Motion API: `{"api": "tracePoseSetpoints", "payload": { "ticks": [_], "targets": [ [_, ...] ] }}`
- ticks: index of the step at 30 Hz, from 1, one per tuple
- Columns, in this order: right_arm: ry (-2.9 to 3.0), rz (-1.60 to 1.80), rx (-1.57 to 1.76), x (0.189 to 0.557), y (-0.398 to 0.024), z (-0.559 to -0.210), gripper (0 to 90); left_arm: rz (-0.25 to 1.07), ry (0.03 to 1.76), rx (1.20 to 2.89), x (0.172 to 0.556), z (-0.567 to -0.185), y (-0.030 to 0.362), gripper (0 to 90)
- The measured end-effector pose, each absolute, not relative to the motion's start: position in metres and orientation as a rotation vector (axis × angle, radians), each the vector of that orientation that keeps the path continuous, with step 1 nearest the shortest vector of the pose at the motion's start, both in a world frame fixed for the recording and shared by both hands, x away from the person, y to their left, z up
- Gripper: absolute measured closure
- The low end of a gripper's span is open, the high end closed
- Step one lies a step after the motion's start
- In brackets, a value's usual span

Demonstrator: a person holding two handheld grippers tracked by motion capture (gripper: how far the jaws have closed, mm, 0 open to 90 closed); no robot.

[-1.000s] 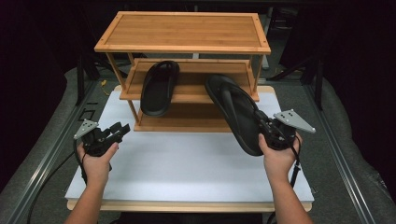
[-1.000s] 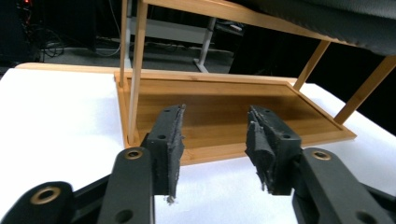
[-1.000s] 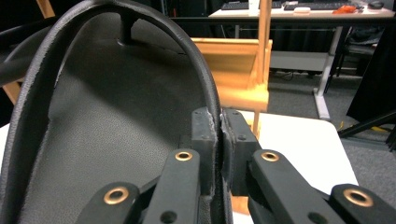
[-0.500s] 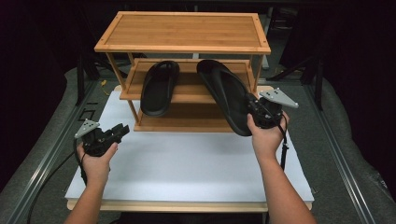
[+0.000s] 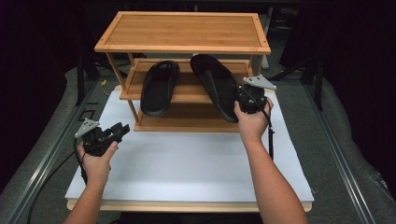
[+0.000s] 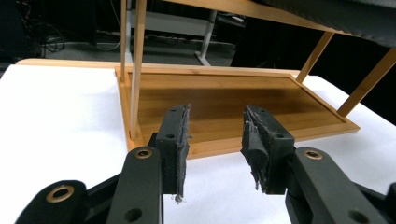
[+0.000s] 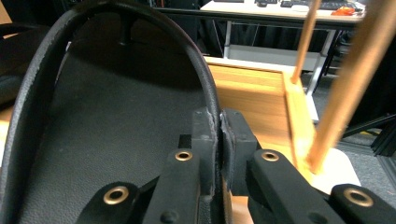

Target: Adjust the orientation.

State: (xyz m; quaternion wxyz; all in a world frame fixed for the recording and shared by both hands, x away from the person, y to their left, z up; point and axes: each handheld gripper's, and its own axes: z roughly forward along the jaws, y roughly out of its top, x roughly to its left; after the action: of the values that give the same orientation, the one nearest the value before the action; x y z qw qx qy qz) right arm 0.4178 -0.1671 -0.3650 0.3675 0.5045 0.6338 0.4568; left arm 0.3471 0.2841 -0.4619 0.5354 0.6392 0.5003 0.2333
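Note:
A three-tier bamboo shoe rack [image 5: 182, 30] stands at the back of a white board [image 5: 187, 163]. One black sandal [image 5: 159, 86] lies on the middle shelf [image 5: 191, 91], at its left. My right gripper [image 5: 243, 100] is shut on the rim of a second black sandal [image 5: 215, 84], whose toe reaches in over the middle shelf's right half. The right gripper view shows the pads [image 7: 208, 126] pinching that sandal's [image 7: 93, 140] edge. My left gripper [image 5: 122, 130] hovers over the board left of the rack. Its jaws have just been opening, with nothing between them [image 6: 215, 135].
The rack's bottom shelf [image 6: 224, 102] lies bare right ahead of the left gripper. A slim bamboo post [image 7: 355, 79] stands close to the right of the held sandal. Grey padded surfaces and metal rails flank the board.
My right gripper has carried the sandal away from me and leftward, from the board's right edge up into the rack's middle tier. The left hand has kept its place.

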Motion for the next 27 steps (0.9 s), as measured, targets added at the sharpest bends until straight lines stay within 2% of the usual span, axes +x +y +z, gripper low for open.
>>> {"api": "tracePoseSetpoints", "payload": {
  "ticks": [6, 12, 27],
  "targets": [
    [1.630, 1.142, 1.293, 0.436, -0.149, -0.364, 84.5, 0.529, 1.149, 1.549, 0.346, -0.461, 0.282, 59.3],
    [1.636, 1.101, 1.273, 0.449, -0.134, -0.357, 84.4, 0.552, 1.136, 1.565, 0.346, -0.459, 0.282, 63.1],
    [1.642, 1.069, 1.312, 0.460, -0.117, -0.367, 83.7, 0.580, 1.146, 1.561, 0.347, -0.459, 0.278, 65.9]
  ]
}}
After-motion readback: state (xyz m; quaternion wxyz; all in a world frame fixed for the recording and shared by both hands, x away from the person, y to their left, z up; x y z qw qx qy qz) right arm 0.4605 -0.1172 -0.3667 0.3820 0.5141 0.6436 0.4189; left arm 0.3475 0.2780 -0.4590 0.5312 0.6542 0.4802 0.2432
